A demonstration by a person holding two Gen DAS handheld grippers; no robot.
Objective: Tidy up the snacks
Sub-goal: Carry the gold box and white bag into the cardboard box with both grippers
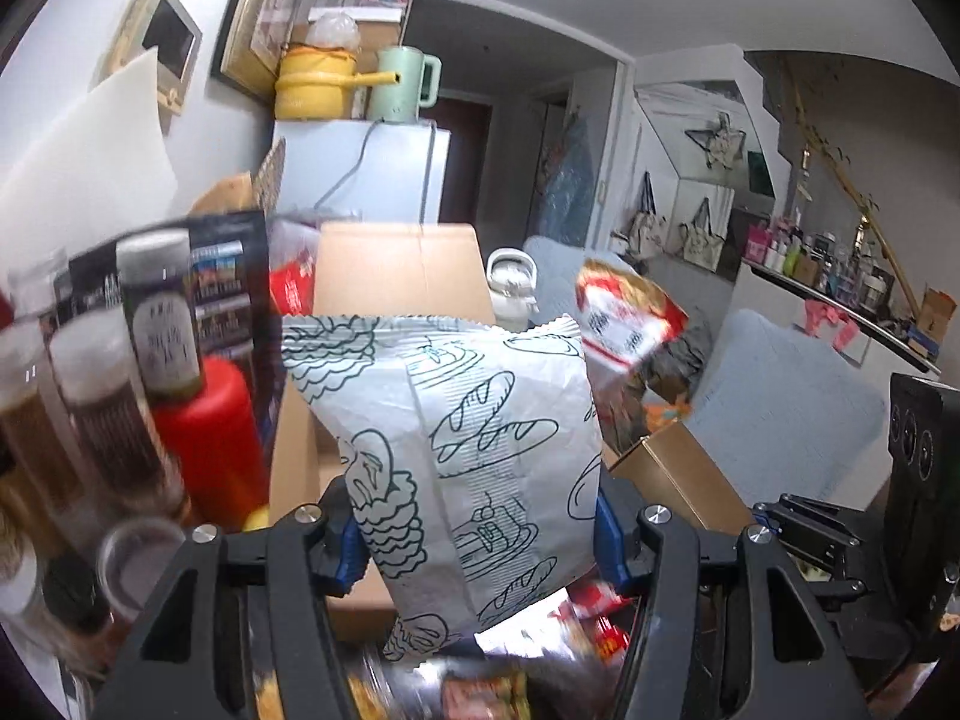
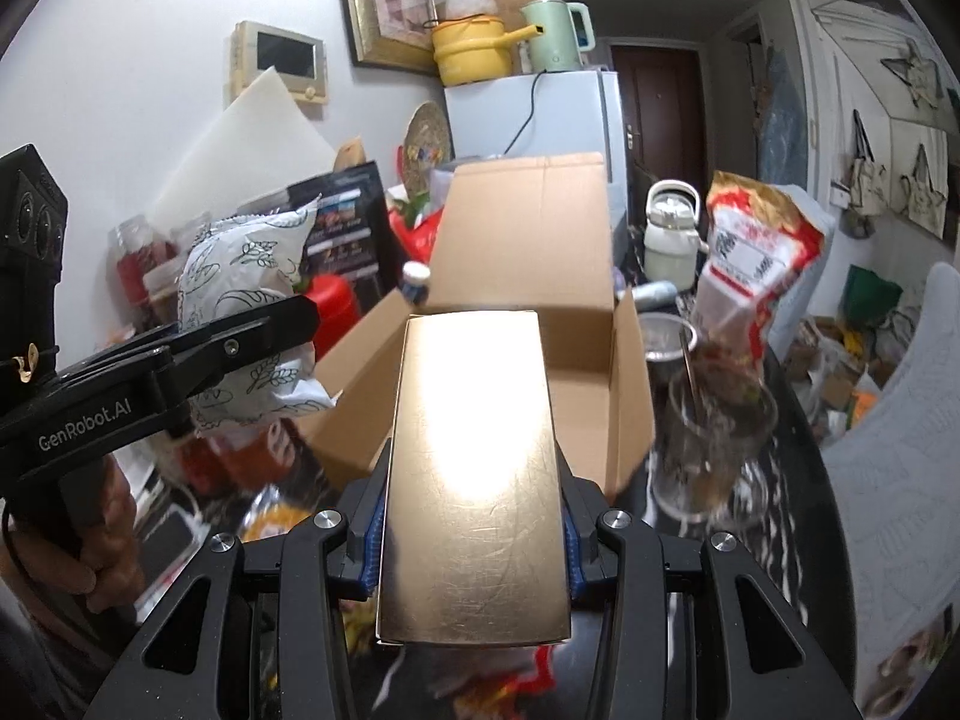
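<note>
Left fingers (image 1: pixel 480 531) clamp the bread-print bag (image 1: pixel 456 456), right fingers (image 2: pixel 474 546) the gold box (image 2: pixel 474 468); lower both squarely into the far cardboard box (image 2: pixel 630 384).

left gripper (image 1: pixel 477 531): matte black plastic frame, two curved arms with long cut-out slots, each arm carrying round silver screw heads
left fingers (image 1: pixel 353 546): blue ridged pads set in black holders
right gripper (image 2: pixel 474 531): the same black frame, slotted arms and silver screws at the pivots
right fingers (image 2: pixel 373 534): blue ribbed pads
side marking: pale "GenRobot.AI" lettering along the left gripper's black body, seen from the right wrist view
camera block (image 2: pixel 30 228): black box with round lenses on top of the left gripper
hand (image 2: pixel 102 534): wrapped round a black pistol handle
</note>
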